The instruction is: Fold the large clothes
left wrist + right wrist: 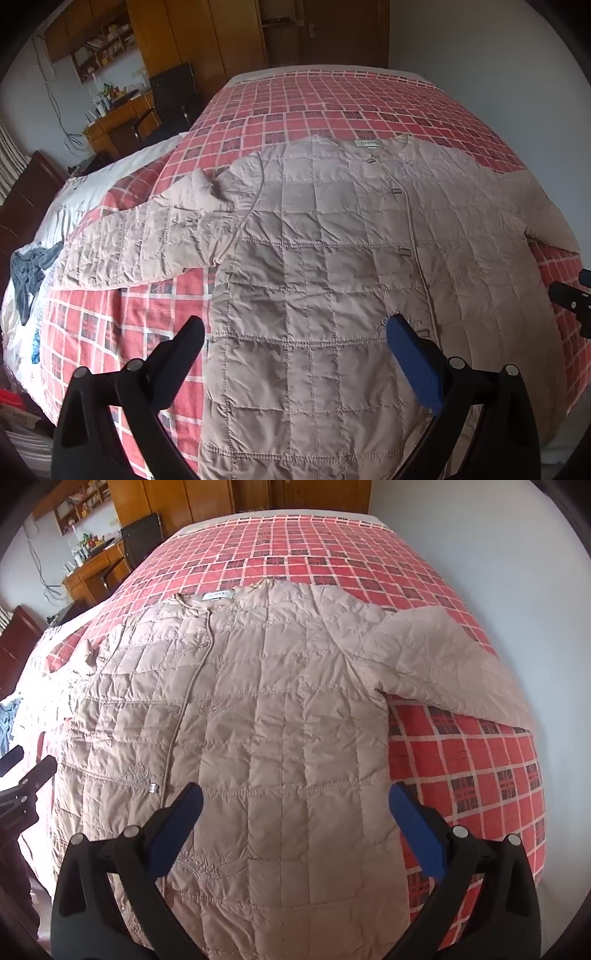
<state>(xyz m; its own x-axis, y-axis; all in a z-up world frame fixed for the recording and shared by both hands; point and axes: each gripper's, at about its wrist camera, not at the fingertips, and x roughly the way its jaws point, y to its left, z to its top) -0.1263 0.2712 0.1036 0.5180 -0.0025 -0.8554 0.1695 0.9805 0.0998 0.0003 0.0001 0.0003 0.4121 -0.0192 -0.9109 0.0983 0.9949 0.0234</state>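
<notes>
- Your quilted beige jacket [332, 258] lies flat, front side up, on the bed [332, 103], which is covered with a red plaid bedspread [461, 768].
- The collar, with its white neck label [218, 595], points to the far end of the bed; the hem hangs nearest to you, below both grippers.
- The front placket runs from collar to hem and is closed, with small metal snaps showing along it.
- The left sleeve [147, 240] stretches out to the left across the plaid, creased and bunched near the shoulder.
- The right sleeve [450, 672] spreads out to the right, its end passing out of view at the picture's edge.
- Your left gripper [295, 332] hovers above the lower left part of the jacket; its jaws are spread wide and grasp nothing.
- Your right gripper [295, 801] hovers above the lower right panel, jaws likewise released and empty, with the jacket's right edge just inside its right finger.
- Each gripper shows at the edge of the other's view, well apart from it.
- A white sheet [110, 173] lies on the left side of the bed, with a grey-blue cloth [33, 269] crumpled on it, well apart from the jacket.
- A wooden desk [118, 122] with clutter, a dark chair [173, 92] and wooden wardrobes [192, 37] stand at the far left of the room.
</notes>
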